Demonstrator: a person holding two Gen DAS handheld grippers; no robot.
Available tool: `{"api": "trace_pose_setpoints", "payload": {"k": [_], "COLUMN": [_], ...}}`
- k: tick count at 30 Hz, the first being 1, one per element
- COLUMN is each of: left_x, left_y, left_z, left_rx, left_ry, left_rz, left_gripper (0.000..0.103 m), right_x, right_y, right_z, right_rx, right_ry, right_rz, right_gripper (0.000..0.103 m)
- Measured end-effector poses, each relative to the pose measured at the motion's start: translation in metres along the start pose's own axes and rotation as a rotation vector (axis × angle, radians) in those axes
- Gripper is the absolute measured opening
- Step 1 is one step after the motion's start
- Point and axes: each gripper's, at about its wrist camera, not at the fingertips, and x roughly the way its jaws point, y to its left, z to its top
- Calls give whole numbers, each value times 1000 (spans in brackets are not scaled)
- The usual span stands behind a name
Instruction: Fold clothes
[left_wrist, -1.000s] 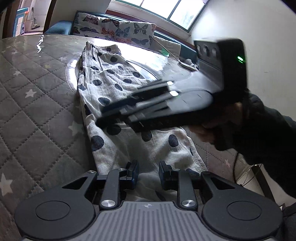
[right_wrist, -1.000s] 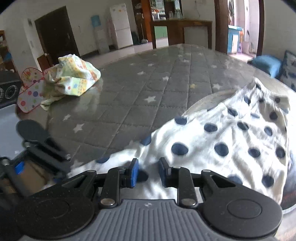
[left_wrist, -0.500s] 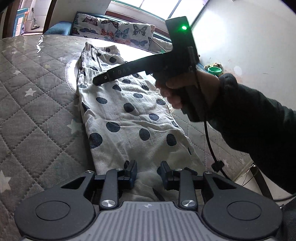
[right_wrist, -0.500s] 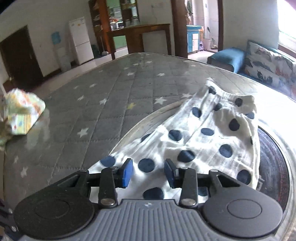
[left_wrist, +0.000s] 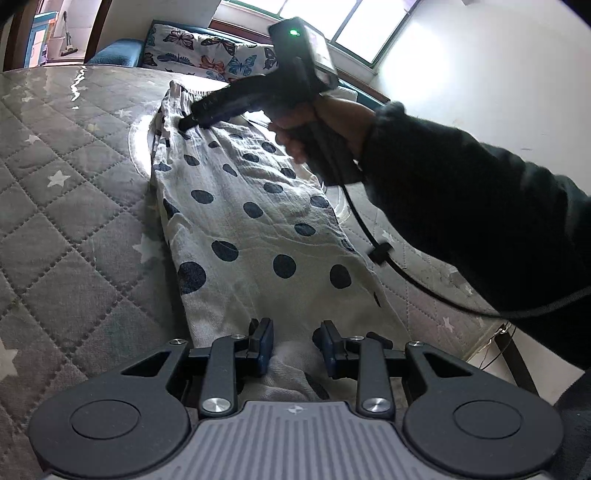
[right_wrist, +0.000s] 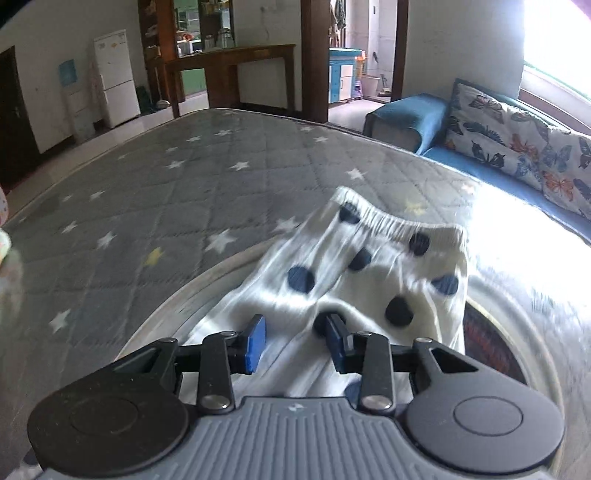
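My left gripper gapes over the trousers' hem, empty; right gripper open near waistband, ready to pinch.

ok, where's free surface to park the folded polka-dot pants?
Bare quilted star cover left of the polka-dot pants, running to the far edge. Narrower strip on their right, under the cable. Crowded at the waistband, where the right hand-held gripper works.

Polka-dot trousers lie lengthwise on quilted mattress; waistband at far end, butterfly cushion behind.
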Motion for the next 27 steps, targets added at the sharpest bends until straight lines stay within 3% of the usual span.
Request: {"api": "trace_pose_setpoints", "payload": {"k": [12,18,22,27], "left_x": [-1,-3,-3,-4], "left_y": [3,0,0,0], "left_z": [-2,-5,-5,-3], "left_rx": [-13,-2,-10,-20], "left_ry": [6,0,1,4], "left_rz": [-20,-18,-20,-22], "left_gripper": [31,31,31,31], "right_x": [39,43,46,42], "right_y": [-36,-47,-41,-44], "right_z": [36,41,45,48], "right_rx": [70,150,128,177], "right_ry": [-29,-48,-43,-34], "right_rz": [-75,-95,-137,-122], "right_gripper": [36,31,31,31]}}
